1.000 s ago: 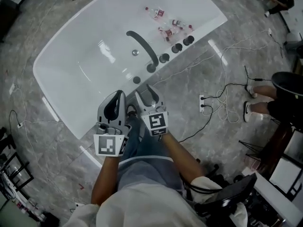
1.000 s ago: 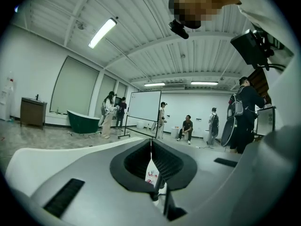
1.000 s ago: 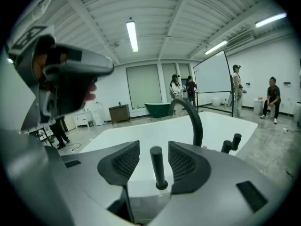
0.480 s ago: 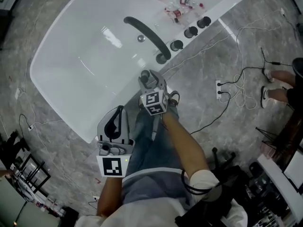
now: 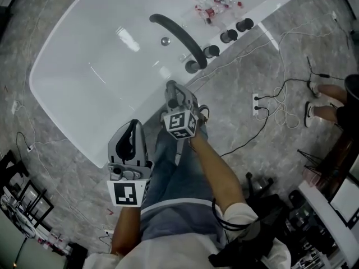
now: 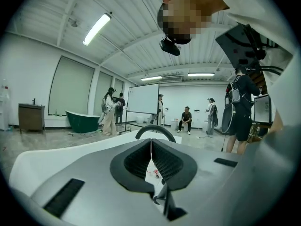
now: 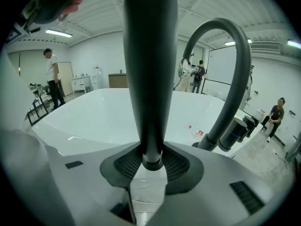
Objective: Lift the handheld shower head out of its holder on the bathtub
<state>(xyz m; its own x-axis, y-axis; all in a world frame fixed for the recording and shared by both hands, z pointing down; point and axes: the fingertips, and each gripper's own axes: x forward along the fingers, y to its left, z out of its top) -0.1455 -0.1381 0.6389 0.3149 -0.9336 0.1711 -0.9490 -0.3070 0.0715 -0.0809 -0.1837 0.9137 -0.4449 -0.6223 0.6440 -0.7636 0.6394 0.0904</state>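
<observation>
The handheld shower head (image 7: 150,69) is a dark, upright handle on the near rim of the white bathtub (image 5: 67,122). In the right gripper view it stands between the pads. My right gripper (image 5: 173,89) is at that rim, its jaws closing, and both pads meet the handle's lower collar (image 7: 152,161). In the head view the gripper hides most of the handle. My left gripper (image 5: 132,130) hangs nearer the person, beside the tub's edge, with its pads (image 6: 141,161) together and nothing between them.
A dark curved spout (image 5: 178,35) and three round knobs (image 5: 229,36) stand along the rim beyond the right gripper. Small bottles (image 5: 210,7) lie in the tub. A power strip with cables (image 5: 259,106) and someone's feet (image 5: 317,102) are on the floor at right.
Both grippers have come down. The right one went forward to the tub rim and now has the shower handle between its jaws. The left one dropped back toward the person.
</observation>
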